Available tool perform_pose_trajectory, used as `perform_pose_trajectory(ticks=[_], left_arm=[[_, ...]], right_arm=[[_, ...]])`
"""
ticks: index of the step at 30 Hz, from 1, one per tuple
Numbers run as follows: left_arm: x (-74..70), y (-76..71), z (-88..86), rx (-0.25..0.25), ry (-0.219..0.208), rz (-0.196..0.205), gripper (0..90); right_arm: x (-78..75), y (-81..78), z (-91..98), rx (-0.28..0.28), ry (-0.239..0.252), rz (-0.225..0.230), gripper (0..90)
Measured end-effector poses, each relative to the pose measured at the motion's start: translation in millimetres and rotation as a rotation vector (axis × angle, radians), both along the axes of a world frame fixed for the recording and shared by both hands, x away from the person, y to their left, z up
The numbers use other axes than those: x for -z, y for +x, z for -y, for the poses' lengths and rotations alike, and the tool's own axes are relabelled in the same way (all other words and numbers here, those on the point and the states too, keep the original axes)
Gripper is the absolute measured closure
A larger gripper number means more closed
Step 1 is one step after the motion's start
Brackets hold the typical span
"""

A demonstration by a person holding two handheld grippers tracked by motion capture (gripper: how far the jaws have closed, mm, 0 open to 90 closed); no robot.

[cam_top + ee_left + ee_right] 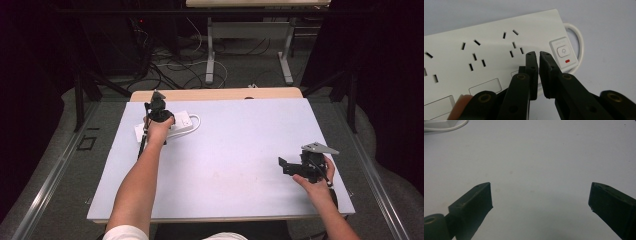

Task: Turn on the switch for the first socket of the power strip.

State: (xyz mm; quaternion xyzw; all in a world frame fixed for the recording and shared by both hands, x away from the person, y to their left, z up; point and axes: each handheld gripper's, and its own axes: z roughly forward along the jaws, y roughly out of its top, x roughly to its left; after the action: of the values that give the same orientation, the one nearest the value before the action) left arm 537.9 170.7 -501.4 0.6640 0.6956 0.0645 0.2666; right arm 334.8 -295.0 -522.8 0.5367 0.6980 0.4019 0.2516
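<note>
- We see the power strip (176, 123) at about ten o'clock on the pale table (240, 150), near its far left corner; it is white and lies flat, with its white cable (195, 121) looping out at the end nearer the table's middle.
- In the left gripper view the power strip (491, 50) runs from nine o'clock to two o'clock, its sockets face up, and its switch (563, 51) sits at two o'clock with a small red mark just under it.
- Our left gripper (159, 112) stands over the power strip, held from below by the left hand (159, 129). Its jaws are clenched – only a thin slit shows between them – and nothing sits in that slit.
- The tips of the left gripper (539, 57) lie just left of the switch, over the strip's white face; we cannot tell whether they touch it.
- Our right gripper (295, 167) rests at about four o'clock on the table, well apart from the power strip, with the right hand (315, 182) around its body and its grey plate on top.
- In the right gripper view the right gripper (540, 192) has its jaws released – spread wide over bare table, nothing between them – and the cable (449, 127) shows at eleven o'clock.
</note>
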Motion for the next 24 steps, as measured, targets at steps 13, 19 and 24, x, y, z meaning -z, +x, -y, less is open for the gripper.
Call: perform_pose_trajectory(ticks=[13, 19, 24], left_arm=[[6.1, 0.6, 4.8, -0.003, 0.015, -0.008, 87.6], [8.9, 0.8, 6.3, 0.004, 0.022, -0.015, 87.7], [10.3, 0.9, 8.1, 0.004, 0.024, -0.012, 87.9]], right_arm=[[0.7, 0.5, -0.7, -0.007, -0.001, 0.001, 4.5], [0.6, 0.3, -1.3, -0.006, -0.005, -0.002, 4.6], [0.7, 0.2, -1.4, -0.005, -0.005, -0.002, 4.6]])
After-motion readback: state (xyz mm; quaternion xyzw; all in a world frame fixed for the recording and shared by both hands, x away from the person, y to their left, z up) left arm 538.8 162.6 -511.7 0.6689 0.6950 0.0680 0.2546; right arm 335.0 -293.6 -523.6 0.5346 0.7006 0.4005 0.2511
